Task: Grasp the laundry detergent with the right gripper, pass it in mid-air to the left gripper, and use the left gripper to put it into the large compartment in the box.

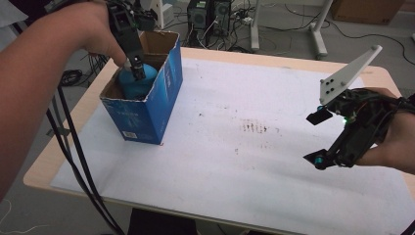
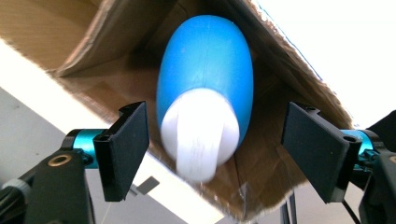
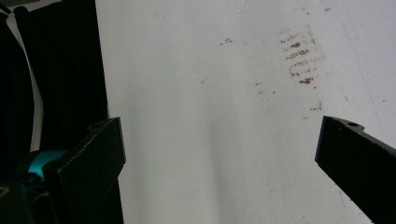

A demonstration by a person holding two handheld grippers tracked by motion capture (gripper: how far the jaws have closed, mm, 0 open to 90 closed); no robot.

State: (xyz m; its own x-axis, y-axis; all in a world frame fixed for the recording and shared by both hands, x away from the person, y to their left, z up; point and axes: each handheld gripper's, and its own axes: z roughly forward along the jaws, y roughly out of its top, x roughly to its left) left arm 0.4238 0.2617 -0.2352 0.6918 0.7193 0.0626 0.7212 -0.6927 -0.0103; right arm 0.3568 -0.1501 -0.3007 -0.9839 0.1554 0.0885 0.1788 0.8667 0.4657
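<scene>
A white sheet [image 1: 274, 161] is covering the table. At upper left, the left gripper [image 1: 138, 72] is standing part-open over the blue bottle [image 2: 205, 79], which is lying released inside the cardboard box [image 1: 164, 93]. The right gripper [image 1: 318, 139] is waiting wide open, empty. Next, the left likely needs lifting clear.

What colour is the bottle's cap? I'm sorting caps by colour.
White, on a blue bottle; the cap shows best in the left gripper view.
</scene>
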